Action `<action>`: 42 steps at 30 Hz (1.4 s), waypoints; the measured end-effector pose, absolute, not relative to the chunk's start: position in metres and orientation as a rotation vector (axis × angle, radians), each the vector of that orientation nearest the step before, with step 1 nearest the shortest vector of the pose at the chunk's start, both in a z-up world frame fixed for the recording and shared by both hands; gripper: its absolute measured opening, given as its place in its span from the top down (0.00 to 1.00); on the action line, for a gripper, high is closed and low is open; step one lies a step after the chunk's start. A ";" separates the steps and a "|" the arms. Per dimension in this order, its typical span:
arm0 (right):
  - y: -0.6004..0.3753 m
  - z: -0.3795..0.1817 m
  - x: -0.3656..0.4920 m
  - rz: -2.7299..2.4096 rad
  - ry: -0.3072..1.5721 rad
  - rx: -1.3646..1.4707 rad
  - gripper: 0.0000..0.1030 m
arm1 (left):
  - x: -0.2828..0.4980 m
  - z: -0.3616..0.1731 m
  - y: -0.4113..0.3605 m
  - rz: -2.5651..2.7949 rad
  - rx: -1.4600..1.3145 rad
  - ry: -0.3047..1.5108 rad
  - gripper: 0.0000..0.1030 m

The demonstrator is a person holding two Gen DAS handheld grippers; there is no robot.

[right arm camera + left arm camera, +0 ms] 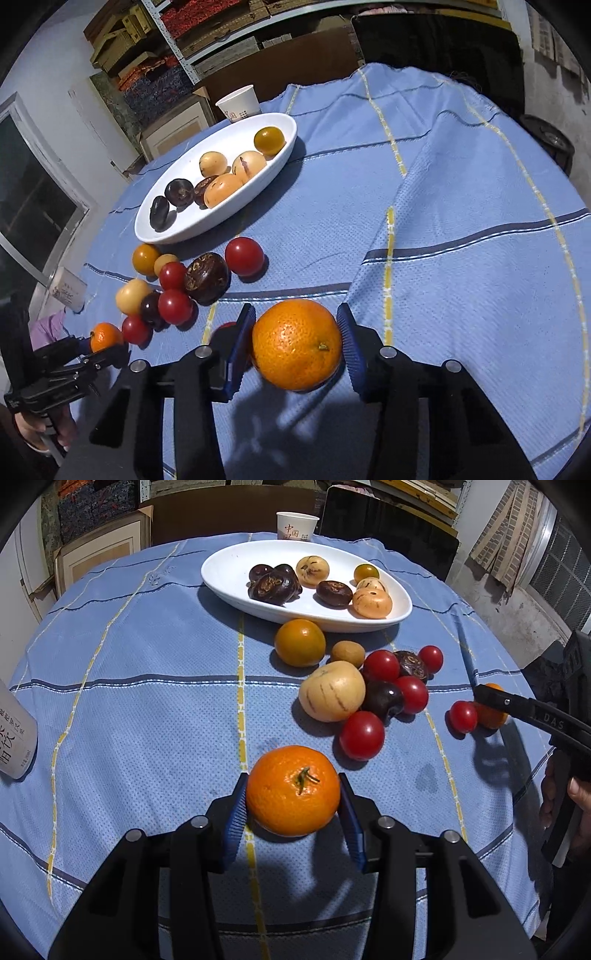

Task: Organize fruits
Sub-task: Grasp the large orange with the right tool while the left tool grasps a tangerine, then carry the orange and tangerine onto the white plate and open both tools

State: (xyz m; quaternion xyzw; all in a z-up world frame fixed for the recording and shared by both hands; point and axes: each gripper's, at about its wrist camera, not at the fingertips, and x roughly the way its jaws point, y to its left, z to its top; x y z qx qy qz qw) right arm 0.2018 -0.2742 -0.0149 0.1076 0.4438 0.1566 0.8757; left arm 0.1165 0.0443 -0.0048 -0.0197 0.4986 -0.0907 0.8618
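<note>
In the left wrist view my left gripper (293, 786) is shut on a mandarin (288, 801) with a green stem, one blue pad against each side, low over the blue cloth. In the right wrist view my right gripper (295, 310) is shut on a larger orange (295, 347), and both pads touch it. The left wrist view shows that orange (493, 716) beside a red tomato (463, 716). A white oval plate (229, 568) at the far side holds dark fruits, pale melons and a small citrus. Loose fruits lie in a cluster in front of it, among them a pale striped melon (331, 691).
A paper cup (297, 525) stands behind the plate. A white bottle (16, 738) lies at the left table edge. A hand (580, 797) holds the right gripper's handle. The cloth is rumpled into a fold (399, 206) right of the plate. Shelves and boxes surround the table.
</note>
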 end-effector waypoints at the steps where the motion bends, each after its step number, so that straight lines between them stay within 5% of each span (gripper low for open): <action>1: -0.275 -0.011 0.197 0.324 0.909 0.216 0.55 | 0.116 -0.005 0.044 -0.190 -0.040 1.046 0.56; 19: -0.253 0.048 0.172 0.455 0.800 0.098 0.55 | 0.105 0.040 0.039 -0.236 0.034 0.955 0.56; 30: -0.203 0.075 0.238 0.507 0.743 -0.016 0.55 | 0.192 0.075 0.033 -0.244 0.040 0.910 0.56; 42: -0.161 0.038 0.321 0.565 0.828 0.103 0.55 | 0.286 0.043 0.044 -0.188 0.013 0.982 0.56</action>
